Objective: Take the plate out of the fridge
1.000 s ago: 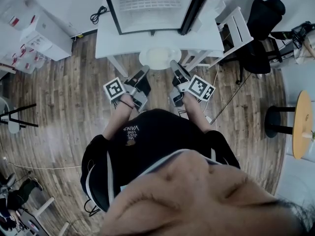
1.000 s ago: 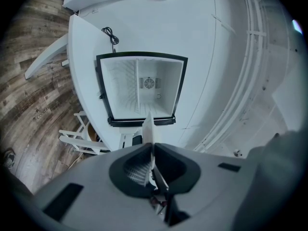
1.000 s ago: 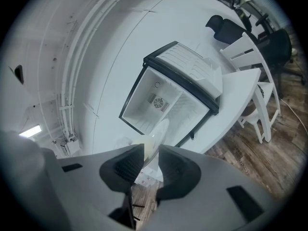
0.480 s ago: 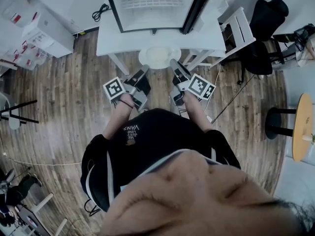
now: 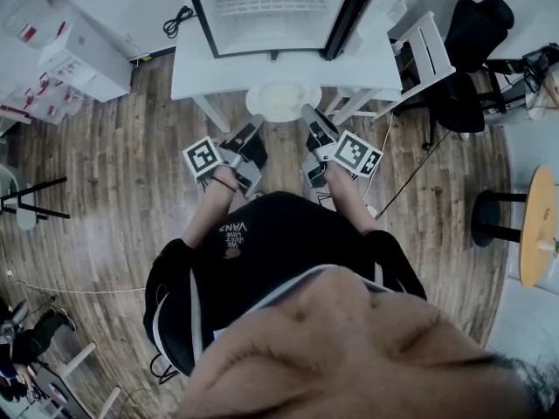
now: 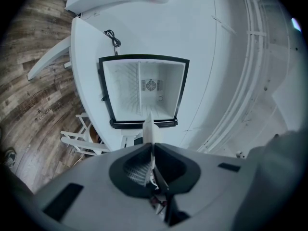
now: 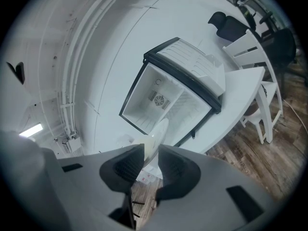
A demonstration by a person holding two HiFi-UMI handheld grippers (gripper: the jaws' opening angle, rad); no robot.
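Outside fridge (image 5: 271, 11) | L gripper (image 6: 151, 146), R gripper (image 7: 150, 159) each pinch plate (image 5: 282, 101) rim | I reckon stiff, slick, breakable; hold opposite rims.

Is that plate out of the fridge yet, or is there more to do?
Nearly done. The plate is already clear of the open fridge. The left gripper and right gripper each clamp its rim. Setting it down, perhaps on the table, seems left.

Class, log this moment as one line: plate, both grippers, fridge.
plate: outside fridge, by table front edge | left gripper: shut on plate rim | right gripper: shut on plate rim | fridge: door open
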